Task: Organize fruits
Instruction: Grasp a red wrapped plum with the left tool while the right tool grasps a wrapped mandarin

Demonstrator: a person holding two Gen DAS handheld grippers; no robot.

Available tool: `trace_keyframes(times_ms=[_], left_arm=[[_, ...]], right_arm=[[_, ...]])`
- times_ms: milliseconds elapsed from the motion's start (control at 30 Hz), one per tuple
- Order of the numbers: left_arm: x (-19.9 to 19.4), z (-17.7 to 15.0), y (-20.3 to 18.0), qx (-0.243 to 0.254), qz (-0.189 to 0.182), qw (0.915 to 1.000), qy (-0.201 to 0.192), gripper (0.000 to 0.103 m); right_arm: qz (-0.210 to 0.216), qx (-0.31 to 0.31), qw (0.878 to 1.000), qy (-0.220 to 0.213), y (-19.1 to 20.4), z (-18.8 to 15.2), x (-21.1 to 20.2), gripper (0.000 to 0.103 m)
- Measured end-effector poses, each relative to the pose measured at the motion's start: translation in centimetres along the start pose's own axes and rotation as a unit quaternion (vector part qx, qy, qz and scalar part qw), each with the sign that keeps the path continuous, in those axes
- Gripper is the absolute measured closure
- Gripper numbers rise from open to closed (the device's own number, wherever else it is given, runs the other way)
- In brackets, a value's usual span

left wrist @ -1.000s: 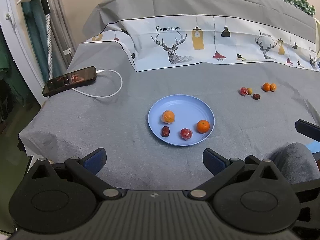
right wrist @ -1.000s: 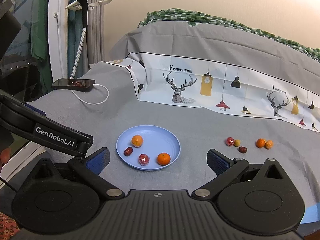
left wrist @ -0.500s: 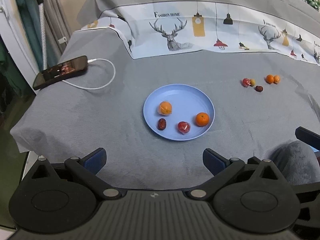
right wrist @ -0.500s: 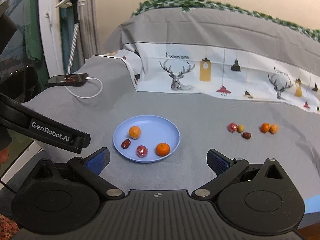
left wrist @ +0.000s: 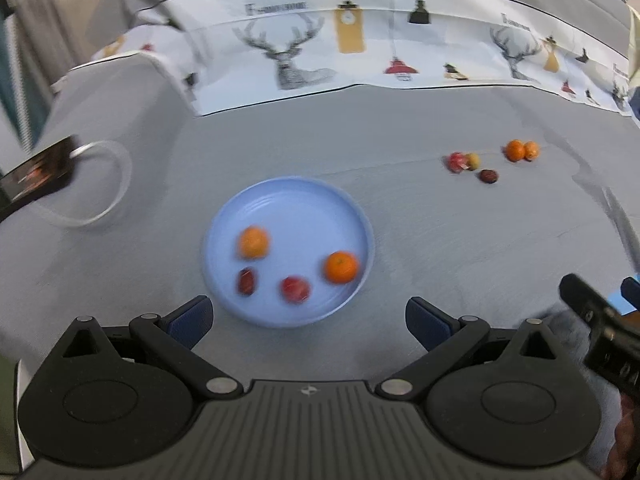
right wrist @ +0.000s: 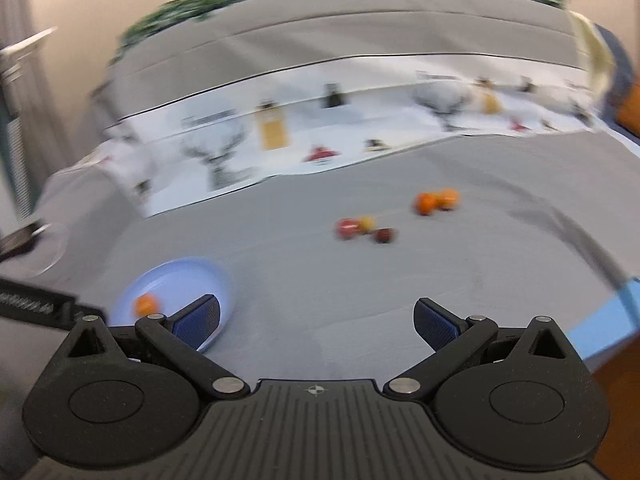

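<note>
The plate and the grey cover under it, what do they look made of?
Plate: likely plastic, matte pale blue, with faint moulded rings inside and no glaze shine. Cover: woven fabric, matte grey; it creases and drapes over the edge. The frames are blurred, so finer texture cannot be told.

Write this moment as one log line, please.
left gripper: open, empty | right gripper: open, empty | blue plate: four fruits | bedspread: five loose
</note>
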State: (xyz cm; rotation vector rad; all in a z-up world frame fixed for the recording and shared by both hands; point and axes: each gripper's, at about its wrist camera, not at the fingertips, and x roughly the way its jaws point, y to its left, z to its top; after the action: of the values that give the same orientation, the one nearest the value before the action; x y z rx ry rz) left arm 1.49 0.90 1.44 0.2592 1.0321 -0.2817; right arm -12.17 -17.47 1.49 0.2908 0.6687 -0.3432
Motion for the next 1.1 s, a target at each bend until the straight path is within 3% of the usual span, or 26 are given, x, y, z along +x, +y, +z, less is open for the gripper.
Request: trace_keyframes(times_ms=[133, 267, 333, 500, 600, 767, 833, 900, 1100], left_arm=[[3.1, 3.3, -3.2, 0.014, -0.028, 0.9995, 0.0, 0.001], [7.5, 6.4, -7.1, 0.048, -0.039, 0.9978, -0.025, 0.0], [10.5, 7.9, -9.0, 0.068, -0.033, 0.997, -0.02, 0.0], [17.3, 11.6, -12.9, 0.079, -0.075, 0.994, -0.002, 0.0], [21.3, 13.4, -15.2, 0.098, -0.059, 0.9934, -0.006, 0.001], [26.9, 14.9, -17.4, 0.131, -0.082, 0.9878, 0.022, 0.0], [28.9, 15.1, -17.9, 0.141, -0.073, 0.9866, 0.038, 0.0], [29.5, 15.3, -17.6, 0.132, -0.09, 0.9866, 0.033, 0.0], [30.2, 16.2, -17.4, 0.12, -0.092, 0.988, 0.031, 0.0]], right_arm=[[-0.048, 0.019, 0.999, -0.004, -3.7, 1.7, 3.4, 0.001], [-0.093, 0.034, 0.995, -0.012, -7.3, 4.0, 7.7, 0.001], [-0.106, 0.035, 0.994, -0.013, -9.0, 5.3, 10.4, 0.001], [-0.136, 0.051, 0.989, -0.011, -13.4, 8.0, 18.7, 0.001], [-0.173, 0.036, 0.984, -0.013, -15.3, 8.7, 24.1, 0.001], [-0.161, 0.01, 0.986, 0.033, -17.1, 8.0, 31.6, 0.001], [-0.152, 0.007, 0.987, 0.043, -17.5, 7.5, 33.6, 0.001], [-0.146, 0.007, 0.989, 0.027, -17.3, 7.3, 34.6, 0.001], [-0.147, -0.007, 0.989, 0.009, -16.6, 7.4, 35.6, 0.001]])
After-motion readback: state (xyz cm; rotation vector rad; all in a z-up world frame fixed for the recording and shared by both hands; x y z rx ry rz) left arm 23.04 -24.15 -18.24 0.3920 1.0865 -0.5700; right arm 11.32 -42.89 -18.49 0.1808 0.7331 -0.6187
